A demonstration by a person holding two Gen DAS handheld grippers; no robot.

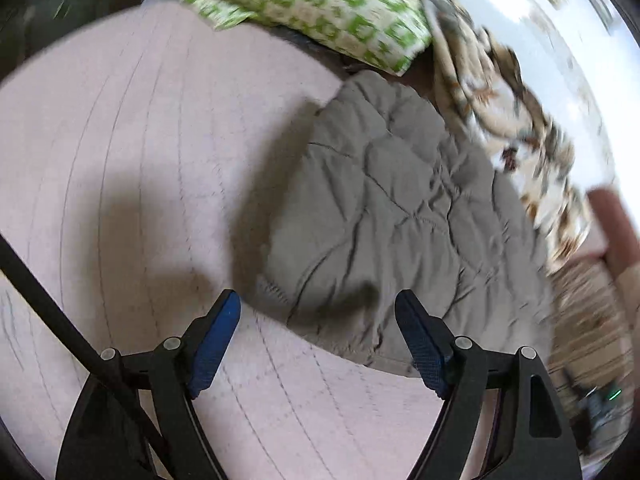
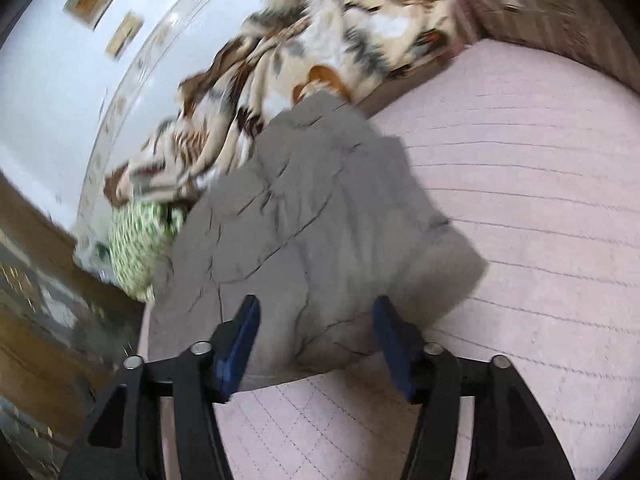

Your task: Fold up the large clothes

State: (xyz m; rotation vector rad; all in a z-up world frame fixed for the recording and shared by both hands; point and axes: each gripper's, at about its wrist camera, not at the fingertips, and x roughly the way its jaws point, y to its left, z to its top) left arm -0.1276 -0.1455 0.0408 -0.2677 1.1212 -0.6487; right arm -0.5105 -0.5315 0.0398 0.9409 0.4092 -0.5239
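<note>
Crumpled grey quilted garment (image 1: 400, 216) on my pink stitched bedspread (image 1: 120, 140); my left claw (image 1: 318, 312) and right claw (image 2: 316, 316), blue-padded, both gape empty.

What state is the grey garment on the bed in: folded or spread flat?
Folded, roughly: the grey garment forms a compact, creased, layered bundle on the pink bedcover, no sleeves showing.

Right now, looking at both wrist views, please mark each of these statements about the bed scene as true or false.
1. The grey garment lies on the pink bedsheet. True.
2. The left tool grips the garment. False: its jaws stand apart, holding nothing.
3. A green patterned pillow lies beyond the garment. True.
4. The right tool is closed on the floral blanket. False: it is open above the garment's near edge.
</note>
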